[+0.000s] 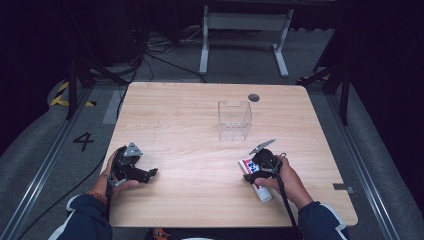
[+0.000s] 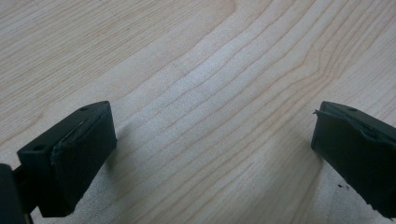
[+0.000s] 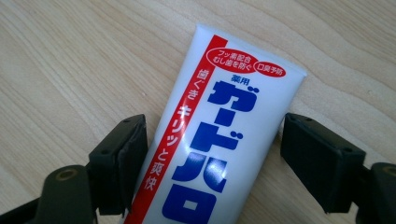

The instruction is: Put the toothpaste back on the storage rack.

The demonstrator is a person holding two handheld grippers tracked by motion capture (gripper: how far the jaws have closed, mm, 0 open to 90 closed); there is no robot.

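Note:
A white toothpaste tube (image 3: 224, 116) with blue and red Japanese lettering lies flat on the wooden table (image 1: 190, 145), at the front right in the high view. My right gripper (image 3: 215, 135) straddles it, and both black pads meet the tube's long edges. In the high view the right gripper (image 1: 252, 175) covers the tube's middle, and the tube's capped end (image 1: 264, 194) pokes out toward the person. My left gripper (image 1: 151, 173) rests at the front left, held low over the wood. Its jaws stand wide apart in the left gripper view (image 2: 212, 135) with bare table between them.
A clear plastic box (image 1: 234, 120) stands upright behind the middle of the table, open at the top. A dark round grommet (image 1: 254, 97) sits near the far edge. Beyond the table are white desk legs (image 1: 204, 45) and cables on a grey floor.

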